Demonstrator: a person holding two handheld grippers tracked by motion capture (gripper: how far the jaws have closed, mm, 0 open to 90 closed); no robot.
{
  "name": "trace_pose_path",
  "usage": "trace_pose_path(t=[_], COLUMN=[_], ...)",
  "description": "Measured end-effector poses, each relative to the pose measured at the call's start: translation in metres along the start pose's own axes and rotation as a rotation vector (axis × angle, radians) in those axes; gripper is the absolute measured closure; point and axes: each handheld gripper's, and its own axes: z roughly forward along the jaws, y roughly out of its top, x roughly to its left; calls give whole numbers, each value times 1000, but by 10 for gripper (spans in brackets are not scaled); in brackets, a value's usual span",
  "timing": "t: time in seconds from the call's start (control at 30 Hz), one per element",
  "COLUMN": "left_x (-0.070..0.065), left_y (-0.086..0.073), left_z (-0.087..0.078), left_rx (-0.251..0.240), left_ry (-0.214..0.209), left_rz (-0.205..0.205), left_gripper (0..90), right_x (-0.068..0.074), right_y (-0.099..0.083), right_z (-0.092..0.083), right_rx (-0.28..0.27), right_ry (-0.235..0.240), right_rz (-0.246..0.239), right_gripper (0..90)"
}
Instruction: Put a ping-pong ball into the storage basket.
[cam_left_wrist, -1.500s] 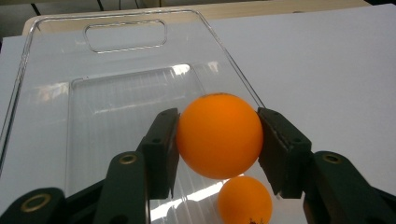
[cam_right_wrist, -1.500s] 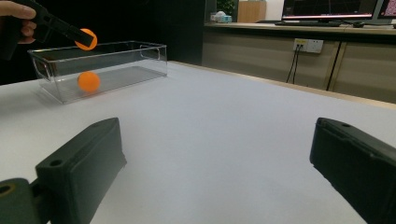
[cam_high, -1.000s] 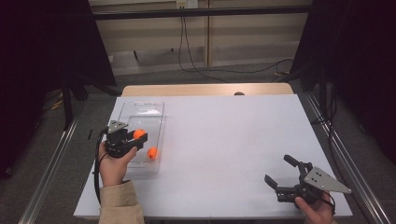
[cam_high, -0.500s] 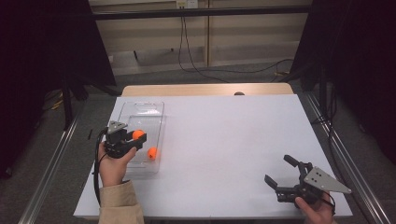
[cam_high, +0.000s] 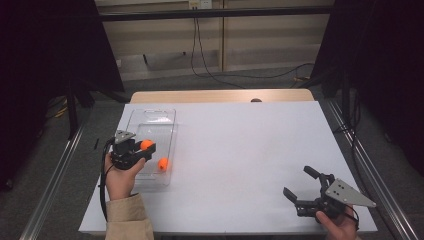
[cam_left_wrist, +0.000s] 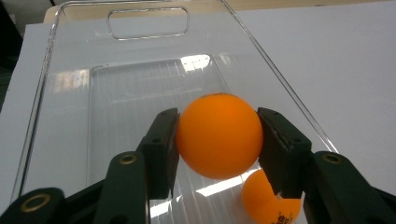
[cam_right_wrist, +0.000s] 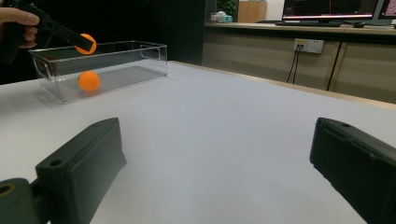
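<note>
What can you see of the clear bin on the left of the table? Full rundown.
The clear bin is a long, see-through, rigid-looking plastic box with straight walls, rounded corners and a cut-out handle slot in its far end wall. It stands upright and open-topped on the white table, near its left edge. One orange ball lies inside at the near end. The left gripper holds a second orange ball above the bin's opening, clear of its walls as far as the views show.

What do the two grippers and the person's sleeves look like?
Both the left gripper and the right gripper are black, with two blocky jaws. Each carries a grey three-cornered plate on top, and a black cable trails from the left one. A tan sleeve covers the left forearm.
</note>
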Motion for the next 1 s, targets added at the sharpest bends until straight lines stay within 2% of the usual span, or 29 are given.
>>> trace_pose_path(t=[1.0], left_x=[0], left_y=[-3], left_z=[6], left_rx=[38], left_ry=[20], left_rz=[8], left_gripper=[508], right_x=[0], right_y=[0], right_z=[0], right_rx=[0], right_ry=[-1], right_rz=[0], right_gripper=[23])
